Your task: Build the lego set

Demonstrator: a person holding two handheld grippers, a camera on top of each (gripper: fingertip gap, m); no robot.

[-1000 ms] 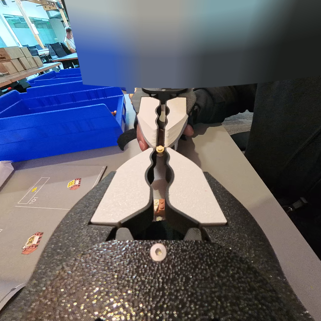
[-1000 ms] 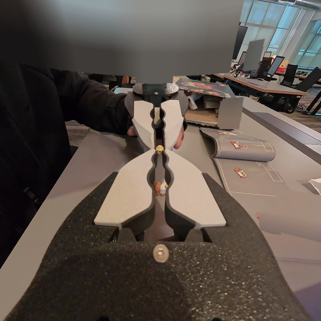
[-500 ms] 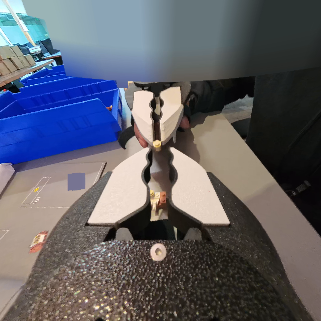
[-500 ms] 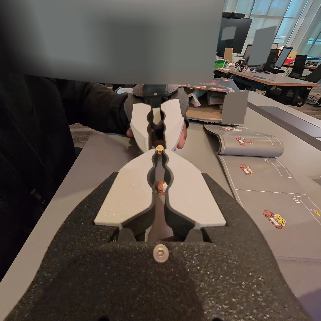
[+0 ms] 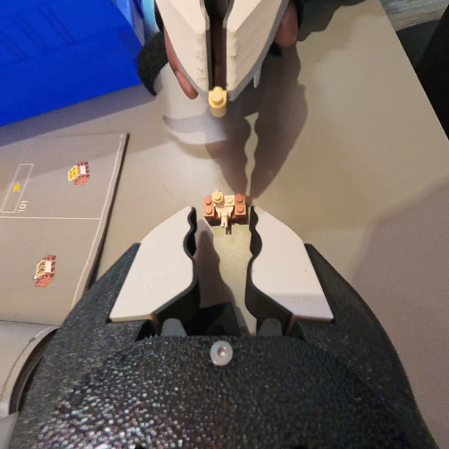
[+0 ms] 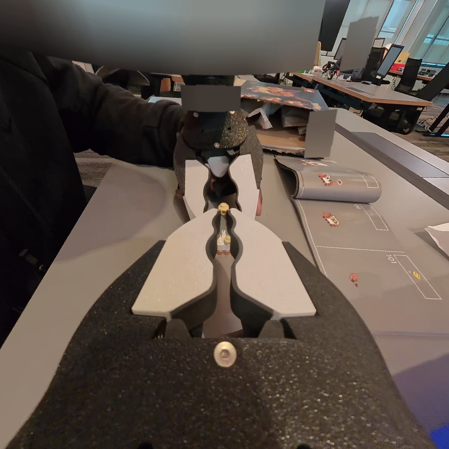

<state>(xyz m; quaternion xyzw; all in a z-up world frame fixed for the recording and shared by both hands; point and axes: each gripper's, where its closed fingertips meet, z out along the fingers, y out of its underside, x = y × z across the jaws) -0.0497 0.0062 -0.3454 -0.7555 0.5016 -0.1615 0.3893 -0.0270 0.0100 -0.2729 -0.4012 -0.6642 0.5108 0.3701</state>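
Note:
My left gripper (image 5: 222,213) is open, low over the grey table (image 5: 340,170). A small brick assembly (image 5: 226,209), brown with tan and white parts, stands on the table at the fingertips' ends; the pads do not press on it. My right gripper (image 6: 223,213) is shut on a small tan stud piece (image 6: 223,209) and holds it in the air. In the left wrist view that piece (image 5: 217,100) shows above and beyond the assembly. In the right wrist view the assembly (image 6: 224,245) shows through the finger gap, and the left gripper (image 6: 220,194) faces me.
Blue bins (image 5: 60,48) stand at the left. An open instruction booklet (image 5: 48,218) lies beside the assembly, also in the right wrist view (image 6: 352,230). A torn cardboard box (image 6: 279,114) sits behind. A person's dark sleeve (image 6: 109,126) reaches in. The table edge (image 5: 413,97) runs along the right. The grippers' ends are close to 8 cm from one another.
Both grippers' tips met at the tan piece; my left gripper opened, let go of it and dropped down to the assembly. The right gripper stayed shut on the piece.

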